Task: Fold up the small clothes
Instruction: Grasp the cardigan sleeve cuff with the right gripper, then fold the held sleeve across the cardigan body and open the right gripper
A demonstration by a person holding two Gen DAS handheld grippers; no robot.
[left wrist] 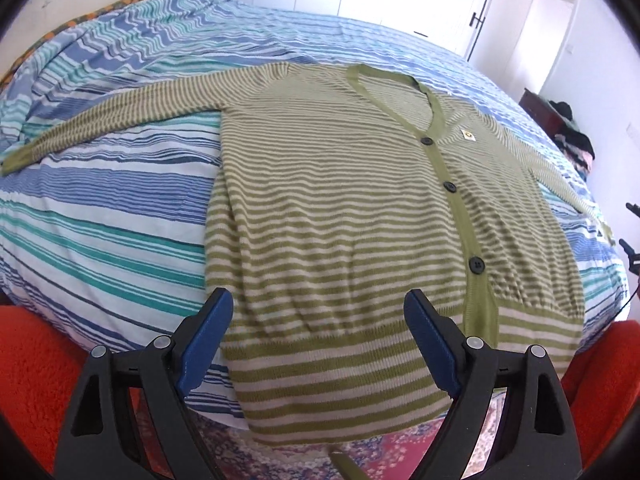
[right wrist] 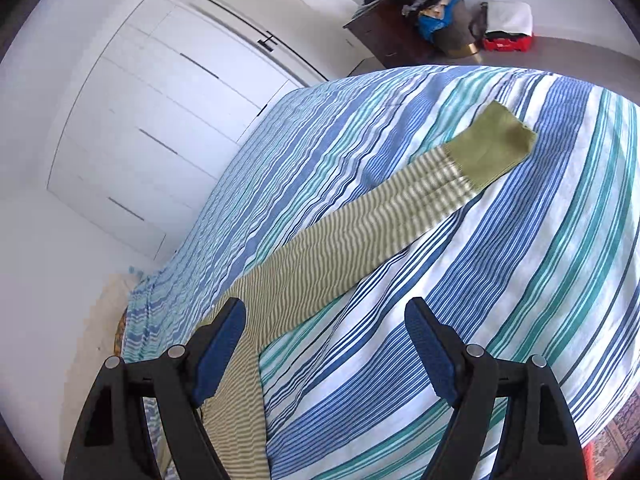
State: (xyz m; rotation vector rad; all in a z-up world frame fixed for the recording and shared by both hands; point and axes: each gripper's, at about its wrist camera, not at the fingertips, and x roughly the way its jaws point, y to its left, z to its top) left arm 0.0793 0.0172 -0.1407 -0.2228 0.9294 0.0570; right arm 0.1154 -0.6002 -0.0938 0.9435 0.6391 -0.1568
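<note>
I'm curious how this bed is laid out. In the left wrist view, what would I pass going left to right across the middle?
Solid green cuff → long striped sleeve → body of the striped cardigan → green button band with black buttons → small chest patch → the other sleeve → tips of the right gripper at the edge.

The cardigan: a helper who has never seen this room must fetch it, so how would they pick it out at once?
Find the bed with the blue, teal and white striped cover. The cardigan lies flat on it, sleeves spread, hem hanging over the near edge. Unlike the cover, it is knitted in olive and cream stripes, with a plain olive button band, black buttons and plain olive cuffs.
</note>
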